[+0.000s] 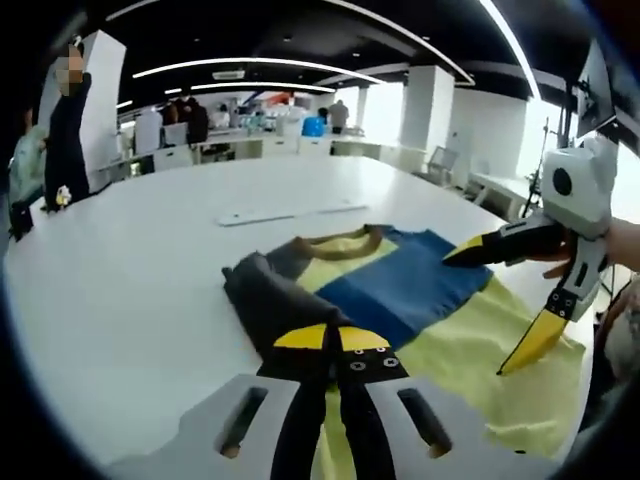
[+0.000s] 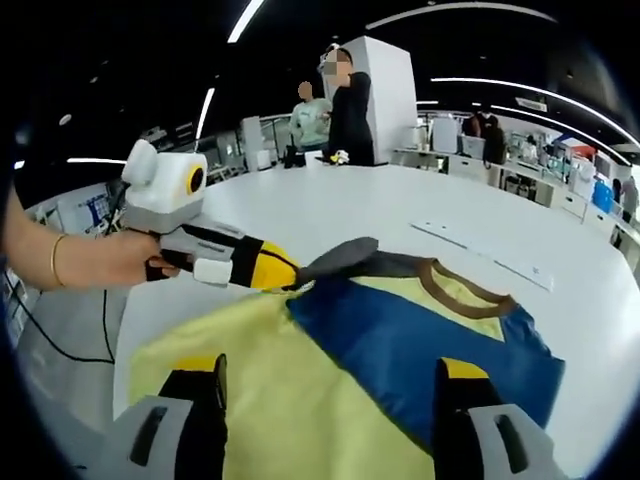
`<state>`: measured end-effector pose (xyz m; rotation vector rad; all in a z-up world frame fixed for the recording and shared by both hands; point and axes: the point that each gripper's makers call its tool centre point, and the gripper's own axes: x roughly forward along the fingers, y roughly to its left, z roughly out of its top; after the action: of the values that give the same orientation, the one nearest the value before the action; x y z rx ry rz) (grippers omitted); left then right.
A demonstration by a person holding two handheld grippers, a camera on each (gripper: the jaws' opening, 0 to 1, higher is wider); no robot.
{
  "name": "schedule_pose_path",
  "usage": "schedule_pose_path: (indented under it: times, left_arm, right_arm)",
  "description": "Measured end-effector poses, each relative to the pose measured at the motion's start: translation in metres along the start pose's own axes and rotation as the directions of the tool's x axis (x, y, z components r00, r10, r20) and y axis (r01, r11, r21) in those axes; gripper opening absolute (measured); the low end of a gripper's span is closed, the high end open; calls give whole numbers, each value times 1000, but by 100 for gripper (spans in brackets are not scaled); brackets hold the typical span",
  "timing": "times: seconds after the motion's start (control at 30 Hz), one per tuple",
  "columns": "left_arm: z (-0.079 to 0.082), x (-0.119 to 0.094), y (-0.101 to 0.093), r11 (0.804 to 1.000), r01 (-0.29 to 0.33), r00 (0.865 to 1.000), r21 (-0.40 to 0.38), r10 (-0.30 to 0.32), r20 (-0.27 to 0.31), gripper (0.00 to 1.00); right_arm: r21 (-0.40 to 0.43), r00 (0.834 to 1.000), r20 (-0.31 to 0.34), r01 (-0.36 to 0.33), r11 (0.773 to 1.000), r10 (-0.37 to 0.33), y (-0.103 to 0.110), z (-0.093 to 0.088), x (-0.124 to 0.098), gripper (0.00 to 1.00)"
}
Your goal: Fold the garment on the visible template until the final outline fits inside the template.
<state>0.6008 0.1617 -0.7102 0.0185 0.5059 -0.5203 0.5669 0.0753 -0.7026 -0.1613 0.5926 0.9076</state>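
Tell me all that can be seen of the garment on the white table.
The garment is a soft T-shirt, yellow with a wide blue chest band, a brown collar and grey sleeves. It lies flat on the white table, collar away from the person. One grey sleeve is pulled up into folds, pinched by the shut left gripper. The right gripper hovers open above the blue band's other end.

Bright, even light from ceiling strips (image 1: 300,62) (fisheye-bent at the edges) glares softly off the white table (image 1: 150,260).

garment (image 1: 400,290): 1 | hand-held gripper (image 1: 333,338) (image 2: 325,375): 2 | table (image 1: 130,260): 1
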Motion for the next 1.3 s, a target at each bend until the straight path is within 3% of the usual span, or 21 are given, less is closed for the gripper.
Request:
schedule_pose_path:
  times: [0.37,0.63,0.9,1.3]
  left_arm:
    - [-22,15,-21,1000,5,999,8,-4,-50,0]
    - [-32,21,-25,999,-13,997,34,15,-75,0]
    - [-33,22,-27,997,-10,997,71,15,-80,0]
    - [-34,23,-28,995,-29,997,91,36,-72,0]
  right_arm:
    - [65,998,36,39,997,-41,-20,8,3,71]
    - [102,997,56,51,994,-57,-25,17,22,57]
    - [94,998,53,40,995,-46,-20,21,47,47]
    - [19,999,29,15,1000,-16,-9,20,73,26]
